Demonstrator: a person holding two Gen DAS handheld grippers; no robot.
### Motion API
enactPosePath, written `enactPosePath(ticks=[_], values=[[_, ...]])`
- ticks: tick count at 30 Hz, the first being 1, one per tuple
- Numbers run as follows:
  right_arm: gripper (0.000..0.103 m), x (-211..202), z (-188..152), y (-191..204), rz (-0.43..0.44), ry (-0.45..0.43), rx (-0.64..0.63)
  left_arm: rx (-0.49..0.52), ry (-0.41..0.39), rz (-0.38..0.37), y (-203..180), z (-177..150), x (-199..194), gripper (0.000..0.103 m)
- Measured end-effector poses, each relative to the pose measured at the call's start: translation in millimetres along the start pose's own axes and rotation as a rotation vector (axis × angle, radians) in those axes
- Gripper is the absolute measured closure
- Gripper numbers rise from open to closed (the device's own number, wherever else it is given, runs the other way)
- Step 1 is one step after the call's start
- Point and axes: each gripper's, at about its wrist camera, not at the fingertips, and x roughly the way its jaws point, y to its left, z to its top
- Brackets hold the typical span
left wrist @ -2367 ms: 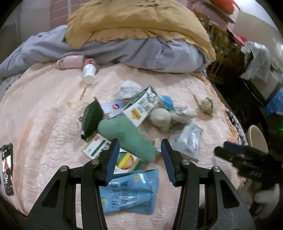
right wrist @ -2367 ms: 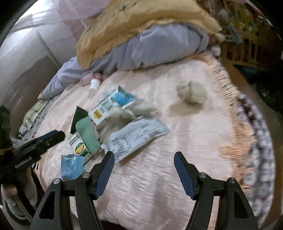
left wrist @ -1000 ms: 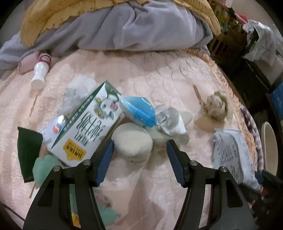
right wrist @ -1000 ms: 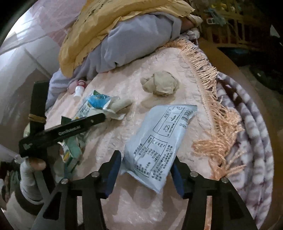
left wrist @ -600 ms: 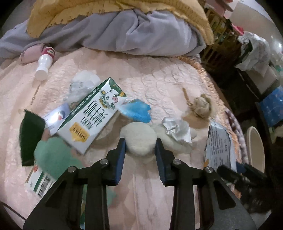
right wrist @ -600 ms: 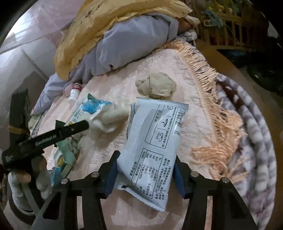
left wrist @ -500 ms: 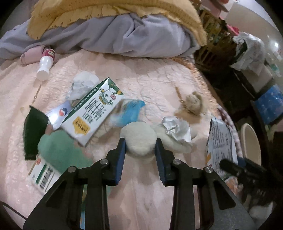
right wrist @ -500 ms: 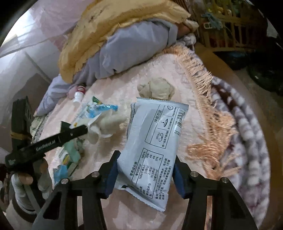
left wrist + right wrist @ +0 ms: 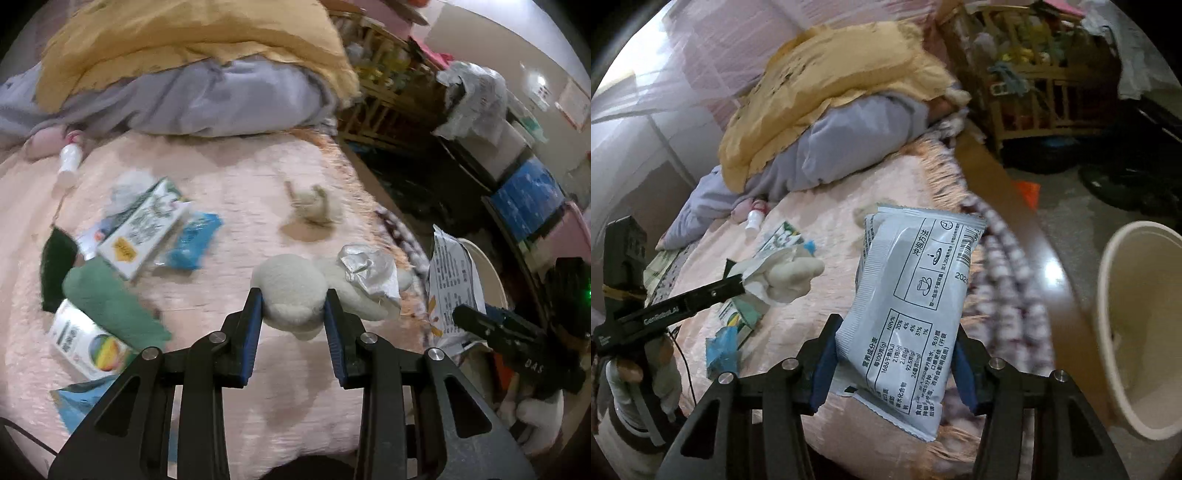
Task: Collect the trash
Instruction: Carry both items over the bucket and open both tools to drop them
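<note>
Softness rules the left wrist view: the left gripper [image 9: 293,308] has its jaws pinched on a cream plush wad [image 9: 291,295], lifted above the pink bedspread [image 9: 229,184], with crumpled foil [image 9: 369,273] clinging to it. It squashes easily and looks light, so a grip across its bulk suits. Only here do the milk carton [image 9: 142,232] and green cloth [image 9: 110,306] lie plain.

From the right wrist, the right gripper [image 9: 895,363] clamps a grey sachet [image 9: 916,306], crinkly, slick and light, by its lower edges. Only here the beige bin [image 9: 1119,295] gapes close beside it.
</note>
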Motion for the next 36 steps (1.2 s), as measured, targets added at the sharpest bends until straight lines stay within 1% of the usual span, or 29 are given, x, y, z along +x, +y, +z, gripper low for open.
enactPosePath(ticks=[5,10,18,22,27,32,36], values=[[0.05,-27.0,-4.1,-34.6,-0.063,-0.03,0.042,0.068,0.001,-0.02,-43.8,1.3,9.8,0.073],[0.05,-51.7,-9.3,-71.0,-0.121,-0.052,0.087,0.127,0.016,-0.047,-88.5,2.5,28.9,0.073],[0.049,-77.5,-17.8,-128.5,-0.213,-0.073,0.171,0.202,0.045,-0.099,-156.4,7.7,63.4,0.073],[0.049,-84.5,-24.4,-157.4,-0.246,-0.078,0.226,0.205,0.079,-0.146,-184.8,10.6,82.0,0.073],[0.049,-90.7,-30.4,-184.1,-0.285,-0.091,0.274,0.214,0.109,-0.182,-219.5,11.8,102.7,0.073],[0.049,-94.4,-34.6,-203.5,-0.341,-0.09,0.294,0.227,0.131,-0.196,-243.6,11.9,121.8,0.073],[0.049,-94.8,-38.9,-216.8,-0.358,-0.086,0.318,0.241,0.145,-0.205,-259.1,9.8,135.1,0.073]])
